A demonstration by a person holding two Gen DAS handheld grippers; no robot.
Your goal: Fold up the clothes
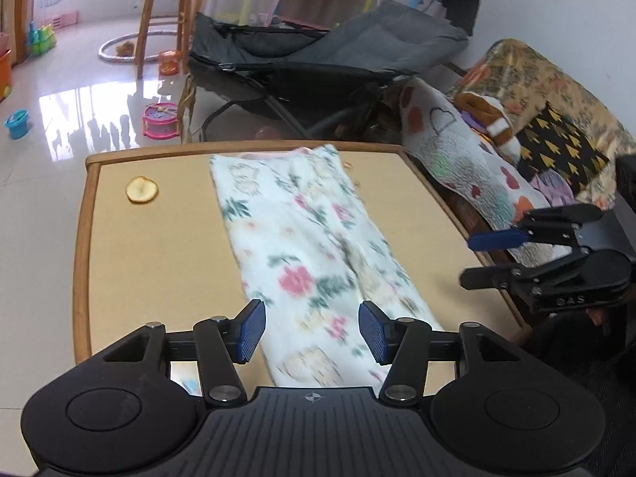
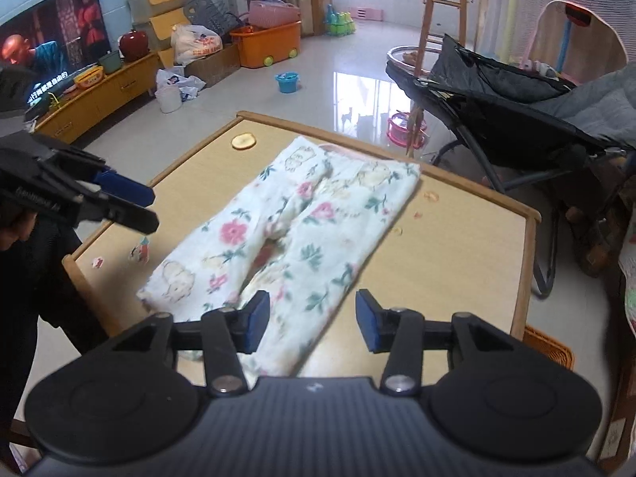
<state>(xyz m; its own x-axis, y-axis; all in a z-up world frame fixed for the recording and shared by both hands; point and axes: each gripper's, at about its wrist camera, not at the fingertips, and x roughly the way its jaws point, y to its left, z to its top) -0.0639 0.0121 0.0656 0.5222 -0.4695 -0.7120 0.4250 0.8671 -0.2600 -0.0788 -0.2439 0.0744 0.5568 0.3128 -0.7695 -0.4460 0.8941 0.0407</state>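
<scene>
The floral trousers (image 2: pixel 286 234), white with pink flowers, green leaves and pale cartoon animals, lay flat and spread out on the tan wooden table (image 2: pixel 457 270), legs side by side, waistband at the far edge, cuffs at the near edge.

Left gripper (image 1: pixel 312 332) tilted downward, jaws apart, empty. Right gripper (image 2: pixel 312 326) likewise, jaws apart, empty.
</scene>
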